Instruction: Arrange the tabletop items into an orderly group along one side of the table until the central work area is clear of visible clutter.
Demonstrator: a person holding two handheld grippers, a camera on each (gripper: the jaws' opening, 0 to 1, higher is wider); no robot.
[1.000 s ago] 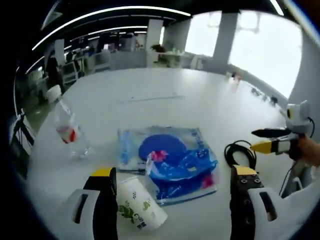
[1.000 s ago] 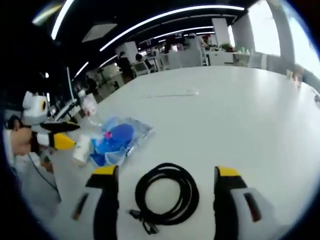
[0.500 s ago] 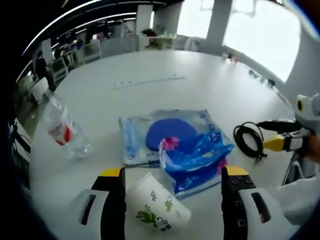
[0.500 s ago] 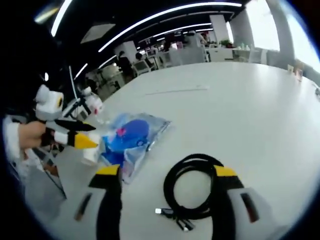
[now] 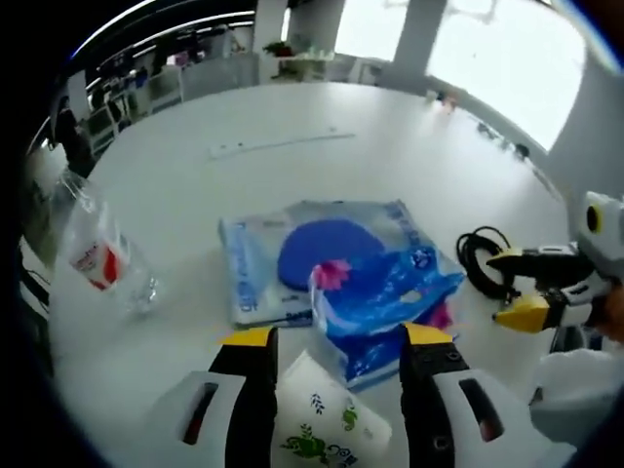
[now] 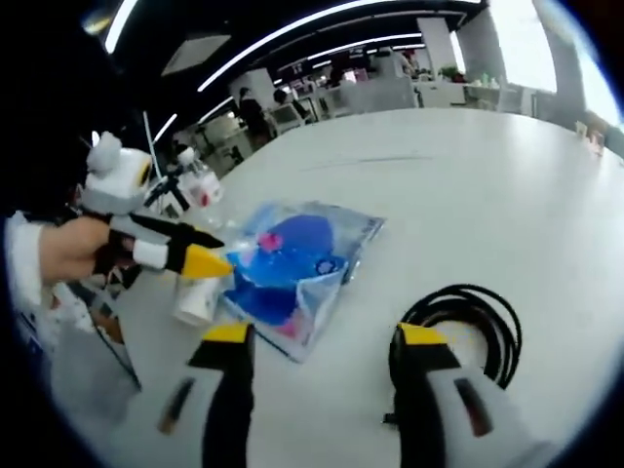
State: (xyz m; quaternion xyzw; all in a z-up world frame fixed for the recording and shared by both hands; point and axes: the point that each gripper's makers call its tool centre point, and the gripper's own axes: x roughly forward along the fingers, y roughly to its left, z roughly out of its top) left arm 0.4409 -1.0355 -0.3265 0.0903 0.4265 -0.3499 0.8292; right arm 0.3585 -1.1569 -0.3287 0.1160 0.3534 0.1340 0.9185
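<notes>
A white paper cup (image 5: 327, 424) with green prints lies on its side between the jaws of my left gripper (image 5: 337, 337), which stands open close around it. Just beyond it lie blue plastic packs (image 5: 341, 273), one crumpled on top of a flat one. A clear water bottle (image 5: 93, 258) with a red label stands at the left. A coiled black cable (image 5: 483, 263) lies at the right, beside my right gripper (image 5: 507, 288). In the right gripper view my right gripper (image 6: 324, 336) is open over bare table, the cable (image 6: 463, 317) by its right jaw. The left gripper (image 6: 213, 249) hovers over the cup (image 6: 195, 302) beside the packs (image 6: 292, 263).
The big white round table (image 5: 390, 166) carries a thin white strip (image 5: 283, 144) further back. A person's hand (image 6: 63, 249) holds the left gripper at the table's edge. The bottle (image 6: 195, 180) stands behind that gripper. Office desks lie beyond.
My left gripper has come down around the cup and its jaws have narrowed. The right gripper view has swung left, so the cable now sits by the right jaw; its jaws narrowed slightly.
</notes>
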